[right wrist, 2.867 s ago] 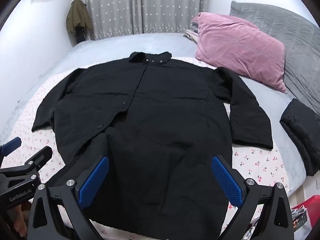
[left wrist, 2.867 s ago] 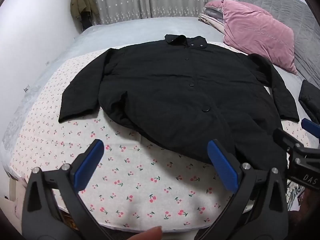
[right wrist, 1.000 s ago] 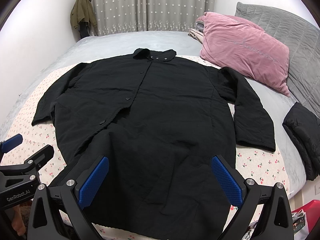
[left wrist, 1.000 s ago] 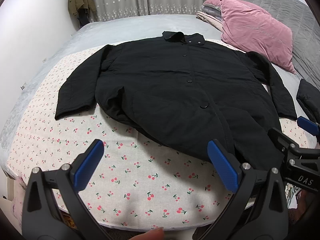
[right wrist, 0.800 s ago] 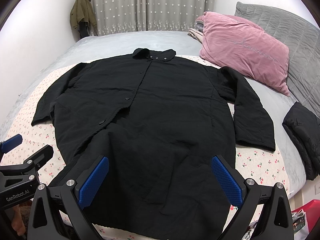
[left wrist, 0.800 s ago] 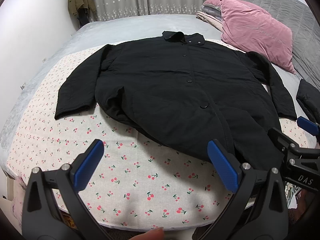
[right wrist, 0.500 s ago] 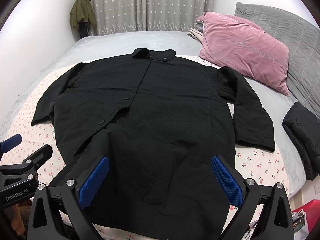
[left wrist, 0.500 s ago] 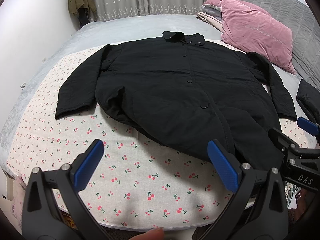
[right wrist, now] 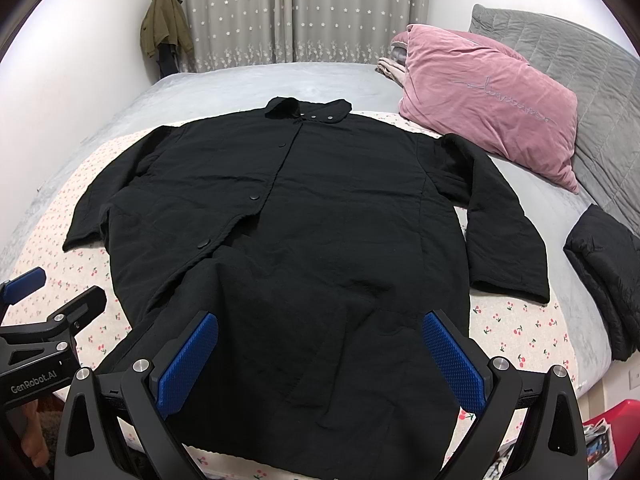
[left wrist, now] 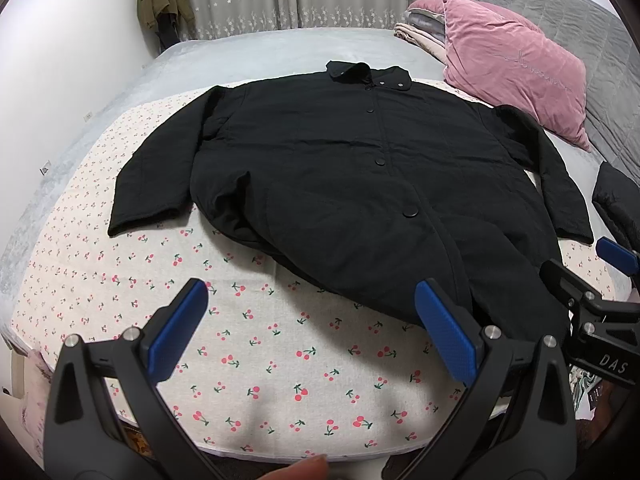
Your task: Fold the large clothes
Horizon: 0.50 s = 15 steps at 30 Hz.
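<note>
Ahead of the left gripper point(left wrist: 308, 324), whose jaws are spread and empty over the cherry-print sheet point(left wrist: 260, 360), the black coat point(left wrist: 360, 184) lies flat, buttons up, hem nearest.

Straight beyond the right gripper point(right wrist: 320, 356), also spread and empty, the coat's hem sits just under the blue pads point(right wrist: 188, 360). I'd pinch a sleeve cuff cleanly and fold inward first, keeping the body smooth.

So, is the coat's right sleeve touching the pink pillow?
Apart. The right wrist view shows the sleeve lying on the bed, with a strip of grey sheet plainly visible between it and the pink pillow.
</note>
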### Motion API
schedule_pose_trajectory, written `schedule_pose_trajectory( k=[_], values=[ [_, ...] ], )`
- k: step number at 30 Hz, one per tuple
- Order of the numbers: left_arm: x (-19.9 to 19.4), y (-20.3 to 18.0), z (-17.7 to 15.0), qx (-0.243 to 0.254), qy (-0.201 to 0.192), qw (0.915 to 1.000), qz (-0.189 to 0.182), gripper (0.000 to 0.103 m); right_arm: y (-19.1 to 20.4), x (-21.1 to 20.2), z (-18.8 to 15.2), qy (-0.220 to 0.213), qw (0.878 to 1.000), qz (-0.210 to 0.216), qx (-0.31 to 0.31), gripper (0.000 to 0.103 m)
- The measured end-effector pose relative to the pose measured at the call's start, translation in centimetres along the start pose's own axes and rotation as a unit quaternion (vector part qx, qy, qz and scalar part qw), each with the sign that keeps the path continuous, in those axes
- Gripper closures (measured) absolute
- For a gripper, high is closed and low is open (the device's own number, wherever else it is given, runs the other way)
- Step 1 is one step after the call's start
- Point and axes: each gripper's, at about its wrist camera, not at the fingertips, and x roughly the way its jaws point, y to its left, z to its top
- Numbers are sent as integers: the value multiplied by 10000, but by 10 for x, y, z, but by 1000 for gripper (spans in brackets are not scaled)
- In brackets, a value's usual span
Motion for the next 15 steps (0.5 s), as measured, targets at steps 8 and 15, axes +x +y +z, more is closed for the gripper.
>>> schedule_pose_trajectory(
  k=[8, 15],
  values=[
    [2, 2, -1, -5, 19, 10000, -45, 0, 0, 0, 0, 6, 10000, 1, -1, 0],
    [5, 26, 5, -143, 38, 9962, -859, 0, -11, -4, 3, -110, 9995, 290, 77, 0]
  ],
)
